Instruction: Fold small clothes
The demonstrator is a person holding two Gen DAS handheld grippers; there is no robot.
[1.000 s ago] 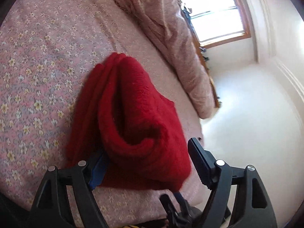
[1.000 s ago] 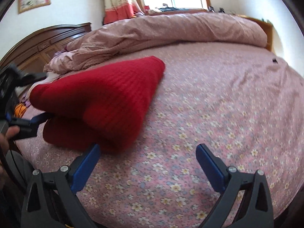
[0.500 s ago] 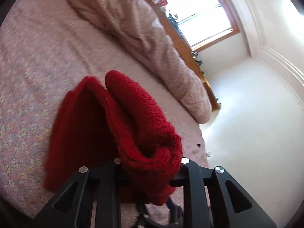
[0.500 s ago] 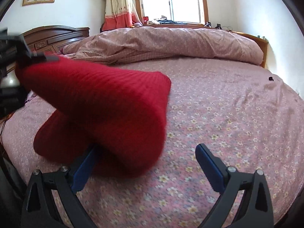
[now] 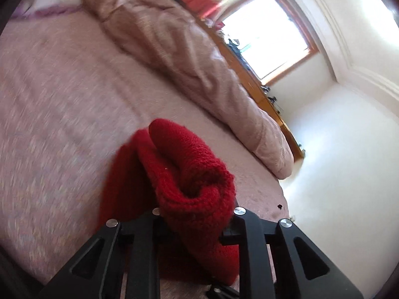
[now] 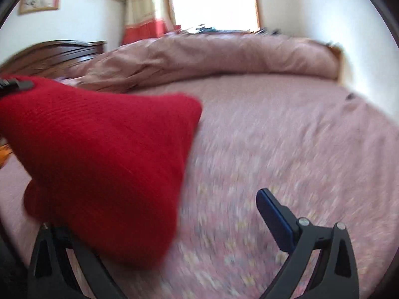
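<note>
A folded red knit garment (image 5: pixel 189 174) is pinched at its near end in my left gripper (image 5: pixel 195 214), whose jaws are shut on it and hold it above the pink floral bed sheet (image 5: pixel 62 104). In the right wrist view the same red garment (image 6: pixel 104 154) hangs in the air at the left, covering my right gripper's left finger. My right gripper (image 6: pixel 179 214) is open and empty, with its blue-padded right finger (image 6: pixel 274 211) over the sheet. The left gripper's tip (image 6: pixel 15 84) shows at the far left edge.
A rumpled pink duvet (image 6: pixel 212 57) lies along the far side of the bed. A dark wooden headboard (image 6: pixel 52 54) stands at the left, with a window (image 6: pixel 212 2) behind. The bed's edge and a white wall (image 5: pixel 336 174) are at the right of the left wrist view.
My left gripper closed on the red garment and lifted it off the sheet. The garment now hangs higher and closer in front of the right gripper, which stayed open.
</note>
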